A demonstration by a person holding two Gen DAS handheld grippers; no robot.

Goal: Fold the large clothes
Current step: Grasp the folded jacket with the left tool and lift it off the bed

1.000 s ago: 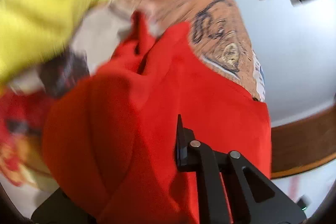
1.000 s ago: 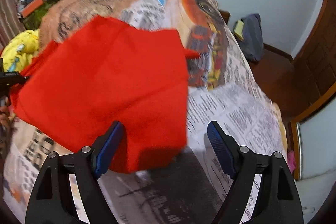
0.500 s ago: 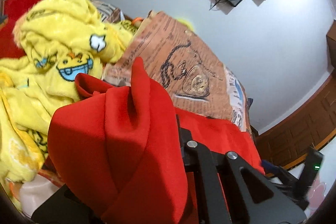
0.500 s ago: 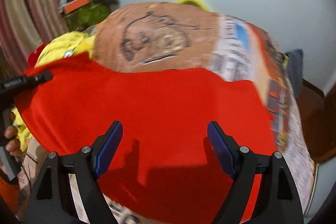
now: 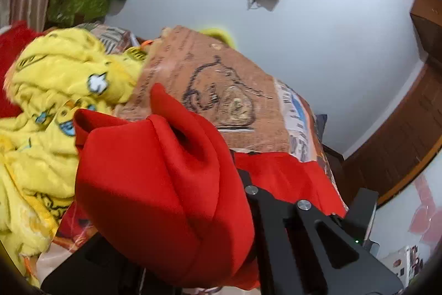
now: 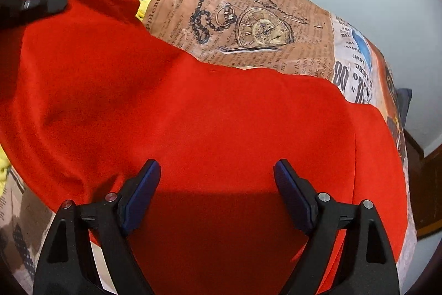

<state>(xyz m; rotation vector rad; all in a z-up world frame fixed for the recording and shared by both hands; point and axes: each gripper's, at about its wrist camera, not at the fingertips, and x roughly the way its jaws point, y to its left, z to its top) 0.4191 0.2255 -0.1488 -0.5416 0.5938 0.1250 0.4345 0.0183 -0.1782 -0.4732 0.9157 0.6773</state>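
A: Left wrist view first; the left gripper (image 5: 234,165) is pressed together on a bunched corner of the red cloth (image 5: 154,184), which balloons up over the jaws and hides most of them; the rest of the cloth trails down to the printed bedspread (image 5: 221,90).

B: Risk there?

A: I judge the pinch to be on a thick wad, not a clean edge; if layers slide out, the corner drops and the fold goes crooked. Just beside it lies the yellow fleece (image 5: 55,90); a low sweep could drag that along.

B: And the right wrist view?

A: The right gripper (image 6: 216,192) stands spread wide over the cloth (image 6: 221,115), gripping nothing; its jaws have just opened a little further, with only flat cloth beneath them. The cloth lies across the bedspread (image 6: 262,26), its left part raised toward the left gripper (image 6: 33,4) at the top left.

B: So what might fail?

A: With one side free, the lift may pull the whole cloth sideways rather than fold it; and if the right one closes on the flat middle, not a hem, it could pucker the cloth or catch the bedspread below.
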